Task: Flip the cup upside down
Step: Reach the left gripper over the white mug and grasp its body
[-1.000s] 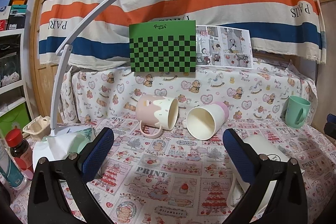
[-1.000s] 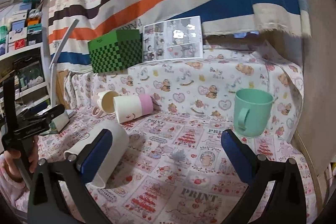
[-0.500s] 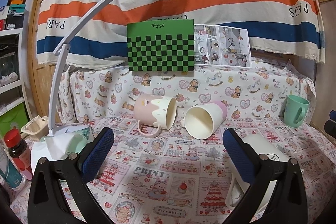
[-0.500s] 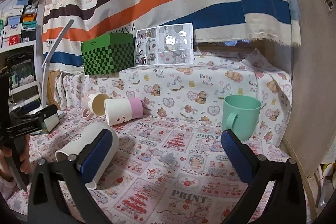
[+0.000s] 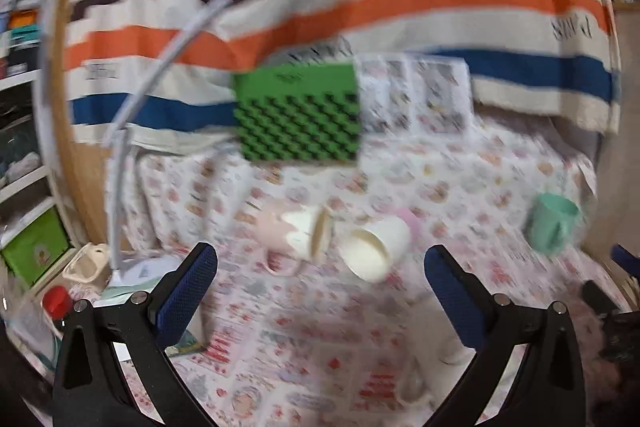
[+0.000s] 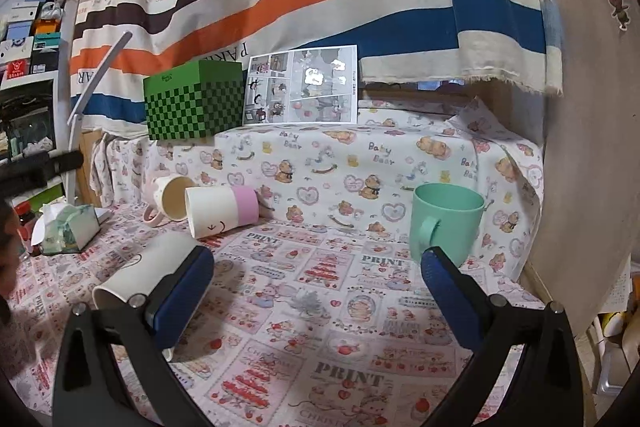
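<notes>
Left wrist view: blurred all over, so fine detail was lost.
Left gripper [image 5: 320, 279]: its two blue-padded fingers [image 5: 188, 291] stood wide apart with nothing between them, above the printed cloth of the bench [image 5: 304, 339].
Pink mug [image 5: 292, 233]: lay on its side at the back of the bench, mouth toward the right, handle low in front.
White-and-pink cup [image 5: 376, 247]: lay on its side just beside the pink mug, its open mouth facing the camera.
Green mug [image 5: 554, 227]: stood upright far to the right, well apart from the two fallen cups.
Green checkered box [image 5: 298, 117]: sat on the raised ledge behind the cups.
Right wrist view: sharp.
Right gripper [image 6: 318, 293]: fingers [image 6: 452, 297] spread wide, gripping nothing, low over the bench.
Green mug, task cup [image 6: 446, 221]: upright, mouth up, handle on its left side, near the right finger and behind it.
White cup [image 6: 144, 273]: on its side just behind the left finger; whether they touched could not be told.
White-and-pink cup: on its side against the pink mug, near the back drape.
Tissue pack [image 6: 70, 229]: at the left edge of the bench.
Comic sheet [image 6: 302, 85]: propped beside the checkered box.
</notes>
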